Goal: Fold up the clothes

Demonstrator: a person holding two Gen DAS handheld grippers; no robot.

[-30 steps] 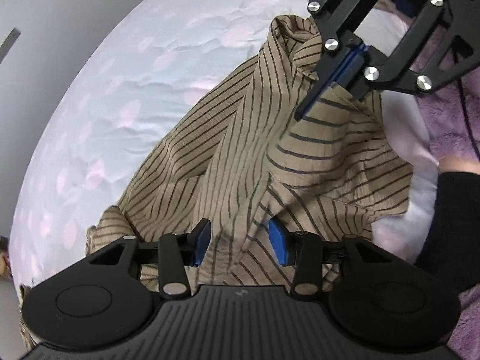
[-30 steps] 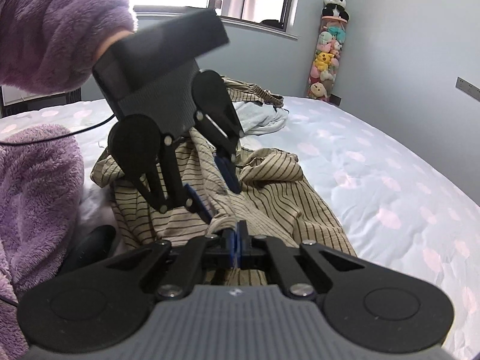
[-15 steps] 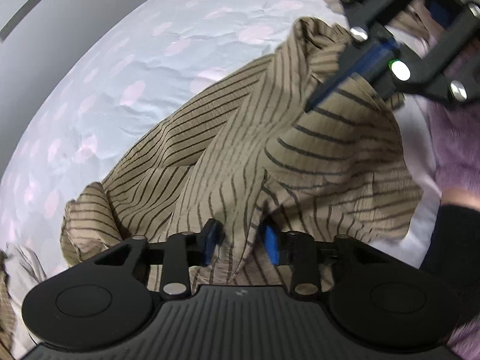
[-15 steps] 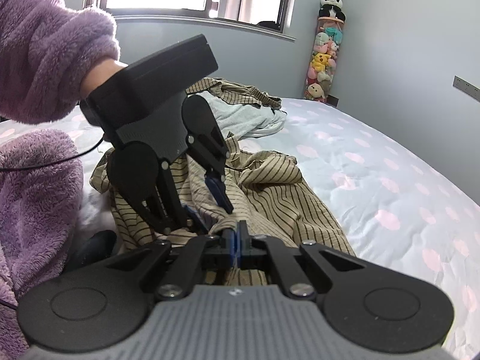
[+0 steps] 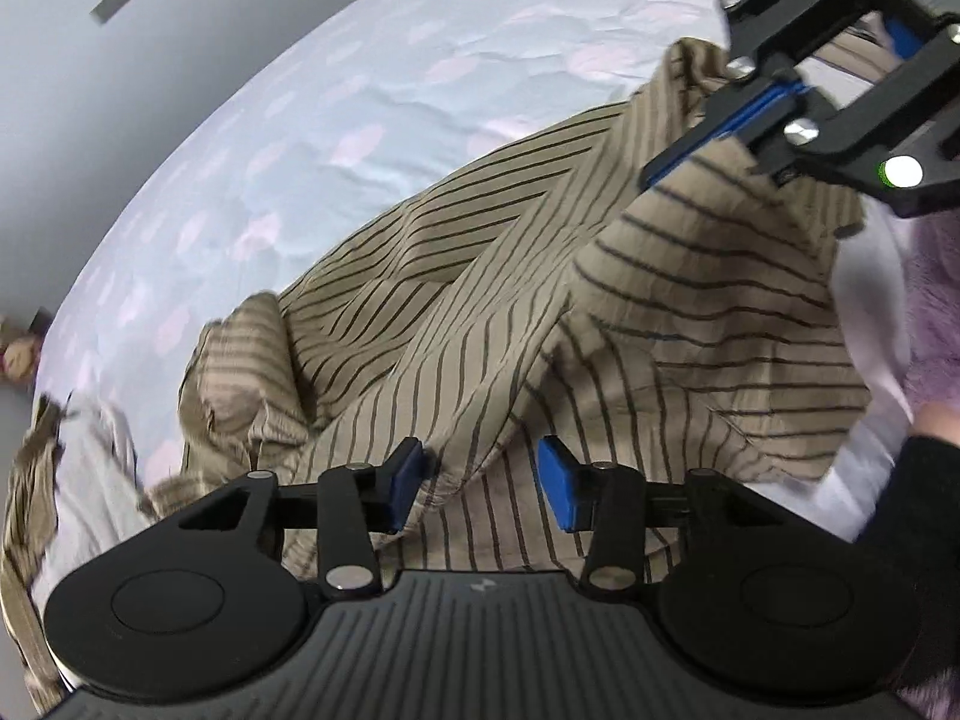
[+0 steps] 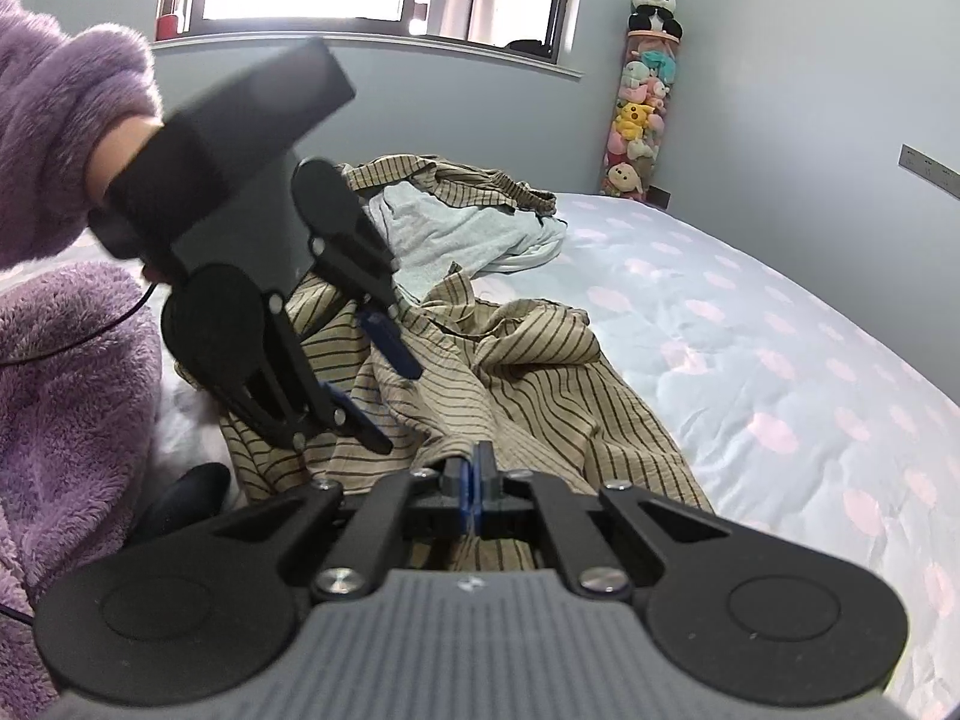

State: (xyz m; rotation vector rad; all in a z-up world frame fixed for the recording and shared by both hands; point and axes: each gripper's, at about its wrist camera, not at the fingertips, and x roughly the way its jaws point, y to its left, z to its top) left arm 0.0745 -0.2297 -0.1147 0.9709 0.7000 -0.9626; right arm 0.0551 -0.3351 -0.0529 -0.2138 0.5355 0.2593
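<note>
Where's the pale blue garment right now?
In the right wrist view, the pale blue garment lies crumpled on the bed under the window, just behind the striped shirt.

Showing off matte black linkage arms on both tools, the left gripper [image 5: 480, 477] and the right gripper [image 6: 474, 474], each carrying bright blue pads [image 5: 555, 483] and silver screws [image 5: 606, 576] at the pivots. Sporting round black discs on either side of a ribbed grey body [image 6: 474, 654], with a thin black cable [image 6: 72, 342] trailing off. Wearing a fluffy purple sleeve [image 6: 54, 138] and a dark cuff [image 5: 924, 480].
</note>
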